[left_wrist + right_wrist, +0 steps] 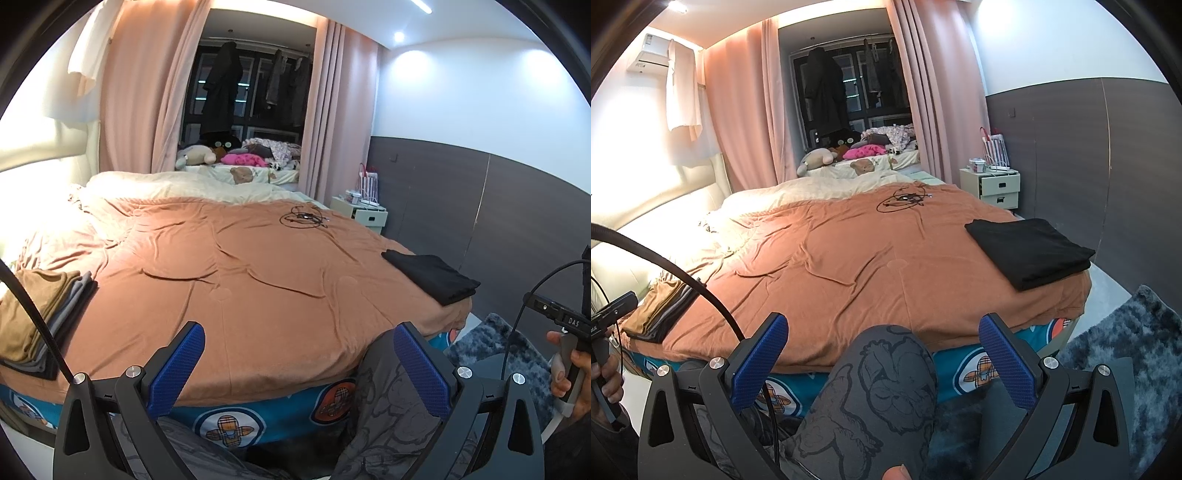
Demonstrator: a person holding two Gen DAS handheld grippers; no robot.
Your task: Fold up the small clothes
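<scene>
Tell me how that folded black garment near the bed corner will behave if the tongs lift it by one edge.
The folded black garment looks soft and layered, so it would likely droop and unfold. It seems light. Lying near the edge of the orange bedspread, a push might slide it off.

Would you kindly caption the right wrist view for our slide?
Open right claw faces an orange bedspread holding a folded black garment.

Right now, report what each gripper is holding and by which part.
Nothing is held. The left gripper and right gripper are both open and empty, short of the bed. The folded black garment and the folded stack lie untouched.
</scene>
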